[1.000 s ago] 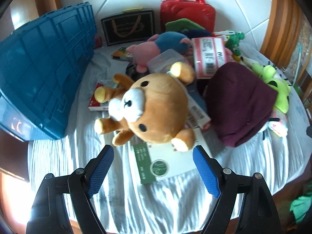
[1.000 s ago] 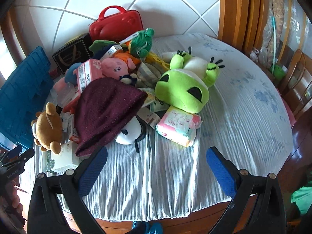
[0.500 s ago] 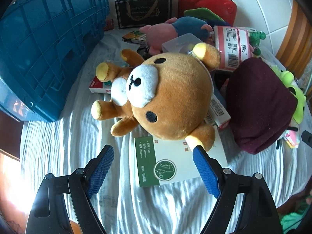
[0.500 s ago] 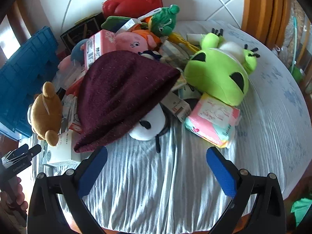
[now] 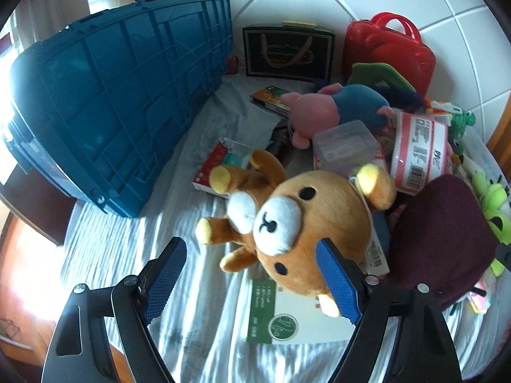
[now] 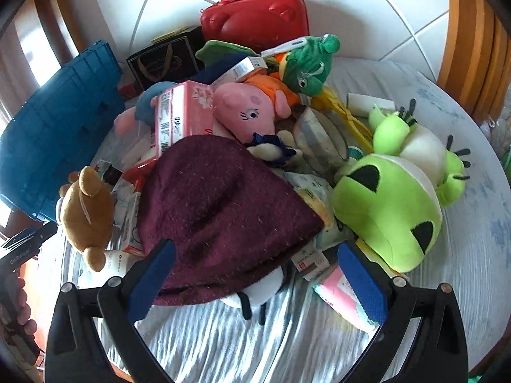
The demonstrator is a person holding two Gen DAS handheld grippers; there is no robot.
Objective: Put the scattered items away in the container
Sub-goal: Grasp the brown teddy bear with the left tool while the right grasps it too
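A brown teddy bear (image 5: 306, 223) lies on a green-and-white box (image 5: 287, 316) on the table; it also shows in the right wrist view (image 6: 86, 210). My left gripper (image 5: 252, 284) is open, its jaws to either side of the bear's head, the right pad against it. A blue crate (image 5: 121, 105) stands tilted at the left. My right gripper (image 6: 255, 284) is open, its jaws around the near edge of a maroon knit hat (image 6: 223, 210). A green alien plush (image 6: 389, 204) lies to the hat's right.
A pile of toys and packets fills the table: a pink pig plush (image 6: 246, 111), a green frog plush (image 6: 306, 63), a pink tissue pack (image 6: 179, 115), a red case (image 6: 255, 16) and a black gift bag (image 5: 287, 51) by the wall. A wooden frame (image 6: 472, 41) stands at the right.
Both grippers have moved forward. The left one has closed in on the bear until its jaws flank the head. The right one has come up to the maroon hat.
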